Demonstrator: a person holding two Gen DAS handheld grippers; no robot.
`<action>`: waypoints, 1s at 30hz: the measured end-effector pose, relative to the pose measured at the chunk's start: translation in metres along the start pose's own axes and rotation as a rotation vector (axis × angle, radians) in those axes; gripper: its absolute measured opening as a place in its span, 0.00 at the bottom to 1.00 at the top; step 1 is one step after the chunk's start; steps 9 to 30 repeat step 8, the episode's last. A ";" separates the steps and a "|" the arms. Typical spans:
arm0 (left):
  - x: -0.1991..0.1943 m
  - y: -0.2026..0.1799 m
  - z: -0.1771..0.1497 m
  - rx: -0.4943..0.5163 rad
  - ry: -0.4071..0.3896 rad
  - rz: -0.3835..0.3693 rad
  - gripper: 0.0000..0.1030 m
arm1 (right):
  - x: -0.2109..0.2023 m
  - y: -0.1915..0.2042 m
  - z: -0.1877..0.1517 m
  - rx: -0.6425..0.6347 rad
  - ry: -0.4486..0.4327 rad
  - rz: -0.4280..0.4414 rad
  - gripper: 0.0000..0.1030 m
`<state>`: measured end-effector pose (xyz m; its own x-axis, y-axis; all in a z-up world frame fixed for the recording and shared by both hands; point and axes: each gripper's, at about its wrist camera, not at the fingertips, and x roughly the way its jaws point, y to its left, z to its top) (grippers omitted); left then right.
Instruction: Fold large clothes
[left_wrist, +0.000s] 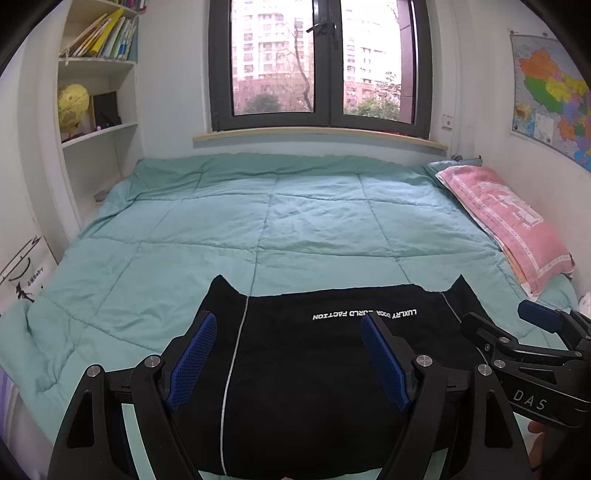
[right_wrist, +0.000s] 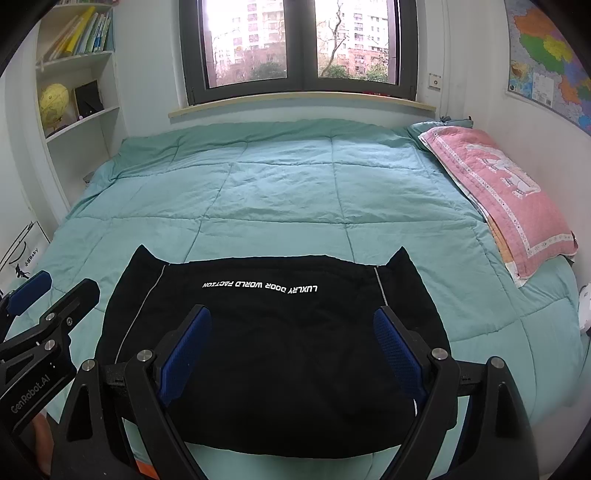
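A black garment (left_wrist: 295, 369) with white lettering and thin white side stripes lies folded flat on the near part of the green quilt (left_wrist: 258, 221); it also shows in the right wrist view (right_wrist: 277, 339). My left gripper (left_wrist: 290, 332) is open and empty, held above the garment's near left part. My right gripper (right_wrist: 291, 325) is open and empty above the garment's near middle. The right gripper also shows at the right edge of the left wrist view (left_wrist: 509, 321). The left gripper shows at the left edge of the right wrist view (right_wrist: 62, 284).
A pink pillow (right_wrist: 506, 192) lies at the bed's right side by the wall. White shelves with books and a yellow globe (left_wrist: 74, 107) stand at the left. A window (left_wrist: 317, 62) is behind the bed, a map (left_wrist: 554, 92) on the right wall.
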<state>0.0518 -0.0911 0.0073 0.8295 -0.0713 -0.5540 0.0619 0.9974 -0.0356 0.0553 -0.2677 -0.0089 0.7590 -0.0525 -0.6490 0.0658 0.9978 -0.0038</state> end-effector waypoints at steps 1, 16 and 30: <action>0.001 0.000 -0.001 0.004 0.000 0.008 0.79 | 0.001 0.000 0.000 0.000 0.002 0.001 0.88; 0.007 0.004 -0.002 0.000 0.000 0.027 0.79 | 0.007 -0.001 -0.001 -0.001 0.019 0.000 0.88; 0.007 0.004 -0.002 0.000 0.000 0.027 0.79 | 0.007 -0.001 -0.001 -0.001 0.019 0.000 0.88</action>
